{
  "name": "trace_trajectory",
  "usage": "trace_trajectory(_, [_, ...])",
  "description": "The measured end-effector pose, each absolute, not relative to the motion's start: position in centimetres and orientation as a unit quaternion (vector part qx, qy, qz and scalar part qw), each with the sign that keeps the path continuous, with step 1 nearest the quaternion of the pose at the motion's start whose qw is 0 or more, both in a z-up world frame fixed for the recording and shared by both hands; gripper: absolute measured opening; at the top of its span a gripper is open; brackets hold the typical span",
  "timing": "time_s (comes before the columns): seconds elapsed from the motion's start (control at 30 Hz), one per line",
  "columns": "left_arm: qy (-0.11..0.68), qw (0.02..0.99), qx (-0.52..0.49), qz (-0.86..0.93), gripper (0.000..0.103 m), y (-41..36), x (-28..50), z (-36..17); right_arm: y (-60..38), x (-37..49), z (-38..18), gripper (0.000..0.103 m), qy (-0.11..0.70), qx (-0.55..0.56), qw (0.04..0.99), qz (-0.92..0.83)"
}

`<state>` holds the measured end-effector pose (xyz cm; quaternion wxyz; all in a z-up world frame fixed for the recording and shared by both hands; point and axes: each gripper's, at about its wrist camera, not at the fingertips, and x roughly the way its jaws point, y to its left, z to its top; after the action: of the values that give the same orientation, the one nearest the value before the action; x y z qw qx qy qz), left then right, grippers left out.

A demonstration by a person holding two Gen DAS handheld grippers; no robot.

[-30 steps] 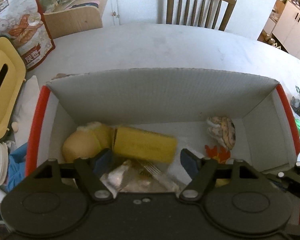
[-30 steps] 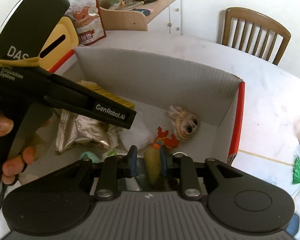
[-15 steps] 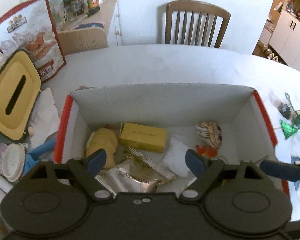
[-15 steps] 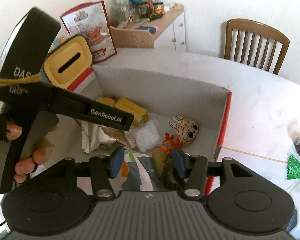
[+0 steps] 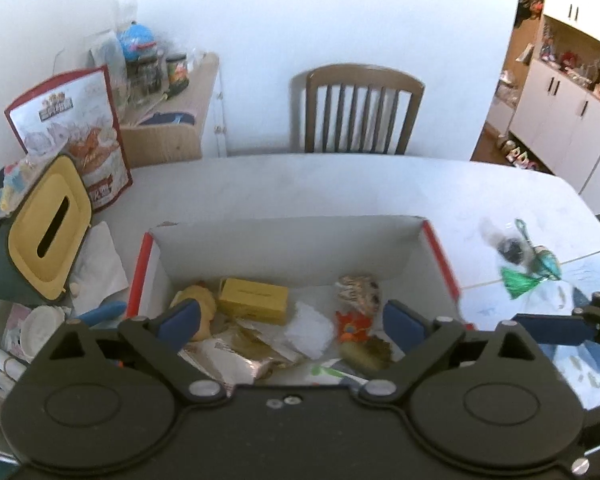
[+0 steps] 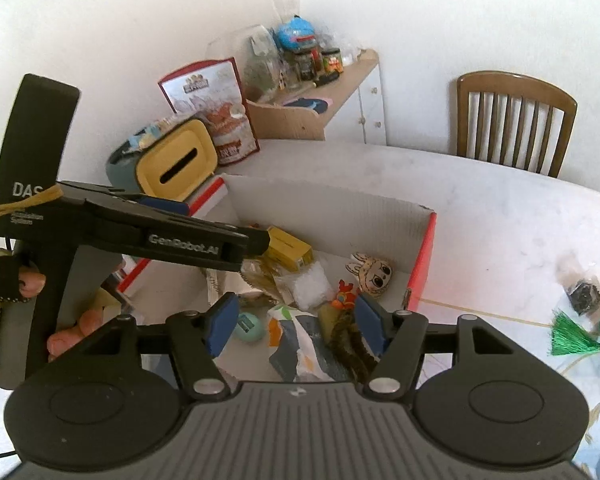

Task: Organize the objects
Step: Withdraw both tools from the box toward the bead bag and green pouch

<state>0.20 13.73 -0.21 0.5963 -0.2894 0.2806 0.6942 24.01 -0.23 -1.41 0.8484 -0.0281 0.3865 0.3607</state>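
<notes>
A white cardboard box [image 5: 288,220] with red edges holds a yellow carton [image 5: 254,300], a silver snack packet [image 5: 236,352], a rabbit-faced plush [image 5: 358,292], an orange toy [image 5: 352,326] and an olive fuzzy toy [image 5: 366,354]. My left gripper [image 5: 292,320] hangs above the box with its jaws opening wide and nothing between the pads. My right gripper [image 6: 296,328] hovers over the box's near right corner. Its jaws are opening too, and the fuzzy toy [image 6: 348,340] lies loose below them. A green tassel ornament [image 6: 572,330] and a small dark packet [image 6: 584,294] lie on the table to the right.
A yellow-lidded tissue box [image 5: 48,232] and a red snack bag [image 5: 72,136] stand left of the box, with white paper and small cups beside them. A wooden chair [image 5: 364,108] is behind the table. A sideboard [image 6: 312,116] carries jars.
Both grippers rose and drew back from the box while their jaws widened. The right one let go of the fuzzy toy, the left one of the yellow carton; both lie in the box.
</notes>
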Motion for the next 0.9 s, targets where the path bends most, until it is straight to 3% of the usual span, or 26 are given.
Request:
trace_trajectory(0.43, [0.270, 0.604, -0.274, 0.698, 0.102, 11.7, 5.6, 0.6, -7.0, 21.9, 0.2, 0.082, 0.355, -0.011, 0.859, 0.369])
trace_trajectory(0.9, [0.271, 0.629, -0.280, 0.672, 0.103, 14.8, 15.2, -1.0, -18.3, 24.0, -1.3, 0.085, 0.362, -0.016, 0.879, 0.310])
